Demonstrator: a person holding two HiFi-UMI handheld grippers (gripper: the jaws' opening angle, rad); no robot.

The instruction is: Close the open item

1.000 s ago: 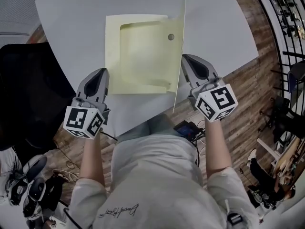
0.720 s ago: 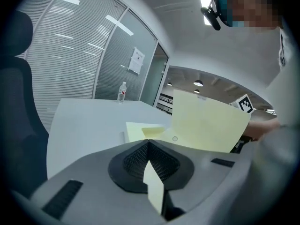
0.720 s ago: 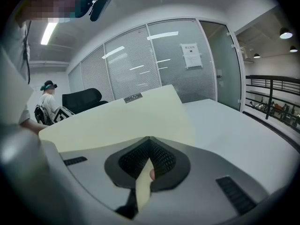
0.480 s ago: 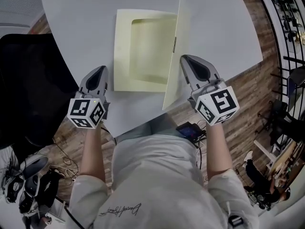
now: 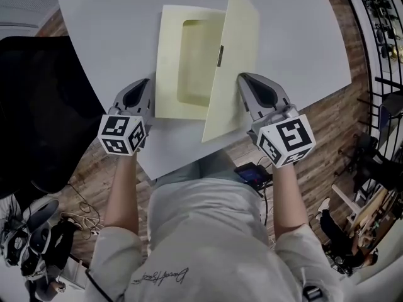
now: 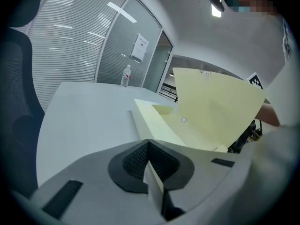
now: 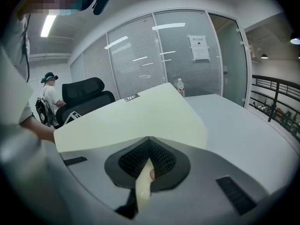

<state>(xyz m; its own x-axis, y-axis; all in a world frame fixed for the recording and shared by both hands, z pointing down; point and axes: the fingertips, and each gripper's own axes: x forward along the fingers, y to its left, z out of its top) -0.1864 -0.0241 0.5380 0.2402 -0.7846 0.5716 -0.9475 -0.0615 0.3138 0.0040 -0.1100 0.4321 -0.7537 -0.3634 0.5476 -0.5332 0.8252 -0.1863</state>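
We're mid-close: our right claw (image 5: 243, 79) is pinching the near edge of the stiff pale yellow lid (image 5: 234, 68), tilted over its shallow pale yellow cardboard box (image 5: 169, 61) on the white bench (image 5: 113, 17), while our left claw (image 5: 145, 84) is clamped on the box's near rim, so next we'd guess just swing it down flat.

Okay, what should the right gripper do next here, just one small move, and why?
Probably swing the lid left and down onto the box base. The right gripper is shut on the lid's edge, the lid stands tilted over the recess, and the left gripper grips the box base.
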